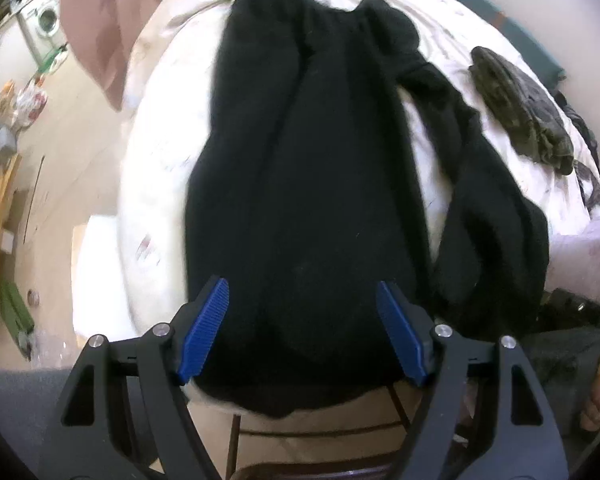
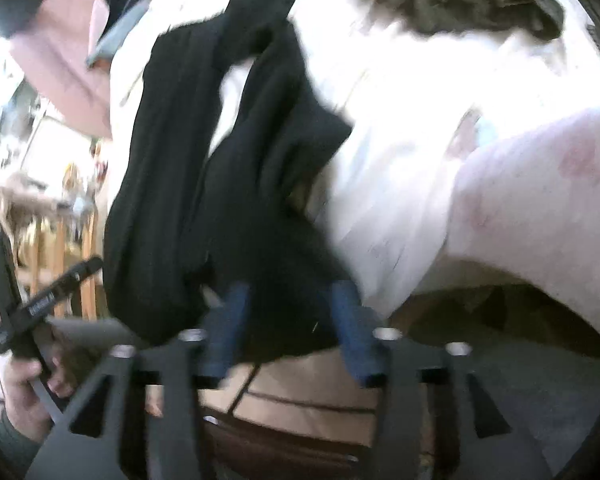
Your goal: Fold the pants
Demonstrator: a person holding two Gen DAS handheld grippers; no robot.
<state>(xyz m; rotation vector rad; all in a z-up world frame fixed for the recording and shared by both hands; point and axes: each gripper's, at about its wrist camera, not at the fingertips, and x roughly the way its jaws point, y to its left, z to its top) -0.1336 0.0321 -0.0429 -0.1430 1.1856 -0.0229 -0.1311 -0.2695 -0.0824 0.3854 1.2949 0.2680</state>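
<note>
Bed [image 1: 160, 184] under white sheet; black pants [image 1: 300, 184] spread lengthwise, camouflage garment [image 1: 524, 116] at 2 o'clock. Left tongs [image 1: 302, 330] wide, empty; right tongs [image 2: 290, 330] parted, gripping nothing.

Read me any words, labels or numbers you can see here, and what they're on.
White lettering on the left gripper, seen from the right wrist view: too blurred to read.
Washing machine: no readable label at this size.
Black pants and bedding: no text visible.
</note>
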